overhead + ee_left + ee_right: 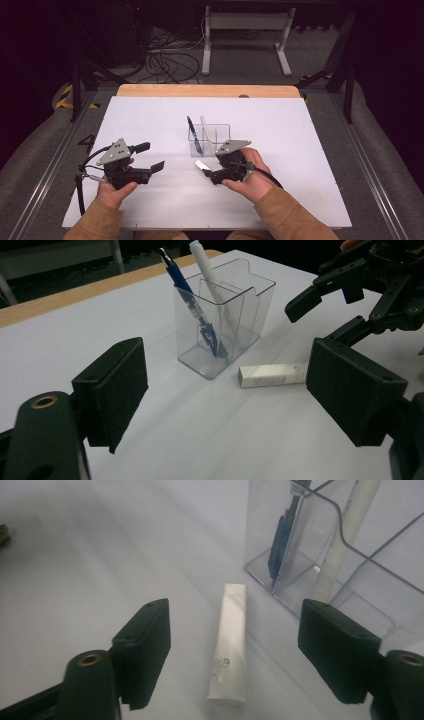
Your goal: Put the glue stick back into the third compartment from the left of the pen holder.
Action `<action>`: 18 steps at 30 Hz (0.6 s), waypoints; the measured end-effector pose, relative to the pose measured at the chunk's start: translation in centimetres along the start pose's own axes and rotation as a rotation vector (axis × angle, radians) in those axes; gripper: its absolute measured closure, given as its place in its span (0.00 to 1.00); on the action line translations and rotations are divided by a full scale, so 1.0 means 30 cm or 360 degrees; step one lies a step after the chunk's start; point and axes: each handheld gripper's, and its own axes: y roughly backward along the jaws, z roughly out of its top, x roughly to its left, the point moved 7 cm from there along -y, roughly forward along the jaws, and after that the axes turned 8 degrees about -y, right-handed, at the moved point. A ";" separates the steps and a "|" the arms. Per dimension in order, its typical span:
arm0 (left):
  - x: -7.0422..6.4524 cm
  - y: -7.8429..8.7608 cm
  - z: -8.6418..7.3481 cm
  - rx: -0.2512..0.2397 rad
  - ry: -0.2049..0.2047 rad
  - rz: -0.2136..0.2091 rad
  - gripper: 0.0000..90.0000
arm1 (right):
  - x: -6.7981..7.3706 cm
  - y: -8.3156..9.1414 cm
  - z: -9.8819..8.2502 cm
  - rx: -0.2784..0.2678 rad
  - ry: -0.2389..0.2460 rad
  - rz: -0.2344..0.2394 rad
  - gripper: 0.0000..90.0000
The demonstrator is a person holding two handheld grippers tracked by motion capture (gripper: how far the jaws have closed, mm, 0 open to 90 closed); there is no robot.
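Right tongs (232, 645): wide apart, nothing pressed between the pads, white tube lying in the gap, untouched on both sides.
White tube (231, 645): flat on the desk, lengthwise between the right tongs' jaws, crimped end nearest them, cap end pointing away toward the clear holder.
Seen from the left tongs: same white tube (272, 375) lying crosswise just in front of the holder, the right tongs (320, 320) hanging over its far end.
Left tongs (225, 405): gaping open, empty, pads bare, aimed at the holder and tube from a little way off.
High view: left tongs (152, 157) well apart from the tube (202, 165), right tongs (209, 174) right at it, each held in a hand.
Clear holder (350, 565): upright, just beyond the right tongs' right-hand jaw, compartments divided by clear walls, close beside the tube, contact hard to call.
Blue pen (192, 310): leaning in the holder's compartment nearest the left tongs, clip end up.
White pen (207, 270): leaning just behind the blue one, whether in the same compartment hard to call.
Desk (310, 150): white sheet under everything, bare between the two tongs.
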 end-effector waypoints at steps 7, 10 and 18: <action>0.005 0.003 0.000 -0.0004 0.0002 0.0001 0.20 | 0.007 -0.026 -0.001 0.0126 -0.0001 -0.0020 0.44; 0.005 0.002 -0.001 -0.0001 0.0001 -0.0001 0.20 | 0.007 -0.040 -0.003 0.0188 0.0009 -0.0030 0.45; 0.007 0.004 -0.002 0.0001 -0.0002 0.0002 0.20 | 0.009 -0.086 -0.026 0.0338 0.0028 -0.0061 0.51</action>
